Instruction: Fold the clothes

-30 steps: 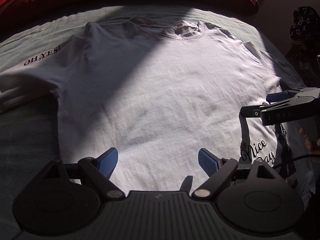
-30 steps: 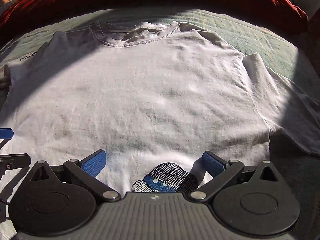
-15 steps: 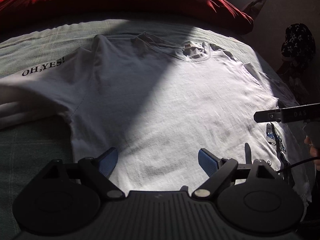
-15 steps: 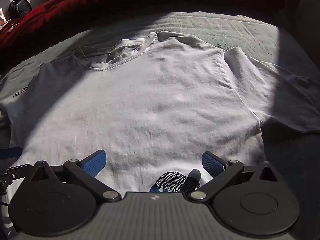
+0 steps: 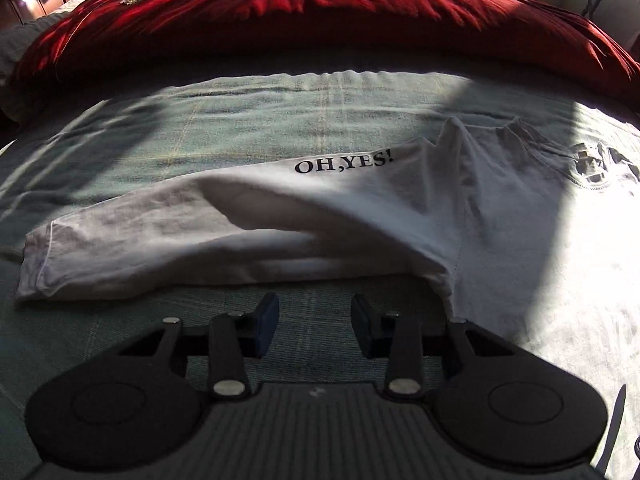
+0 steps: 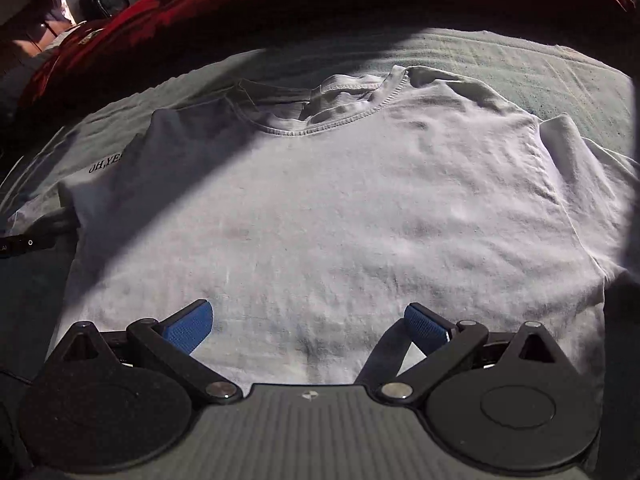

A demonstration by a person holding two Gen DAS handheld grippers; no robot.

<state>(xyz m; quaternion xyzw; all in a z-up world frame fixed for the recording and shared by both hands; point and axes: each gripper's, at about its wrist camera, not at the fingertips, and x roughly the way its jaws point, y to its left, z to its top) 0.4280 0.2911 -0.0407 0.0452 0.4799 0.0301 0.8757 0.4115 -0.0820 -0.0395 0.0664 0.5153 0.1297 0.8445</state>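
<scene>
Matt white cotton T-shirt (image 6: pixel 340 208), coarse green woven bedspread (image 5: pixel 248 136), red crumpled cloth duvet (image 5: pixel 320 16)

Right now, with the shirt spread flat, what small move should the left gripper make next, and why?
Probably ease the left gripper forward onto the sleeve edge and close. Its jaws stand open over bare bedspread, just short of the white T-shirt.

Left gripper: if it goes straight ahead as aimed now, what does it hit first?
Most likely the lower edge of the shirt's sleeve. The left gripper is open over bare green bedcover, with the sleeve lying directly ahead. Height above the bed is unclear, so it could skim the cover first.
</scene>
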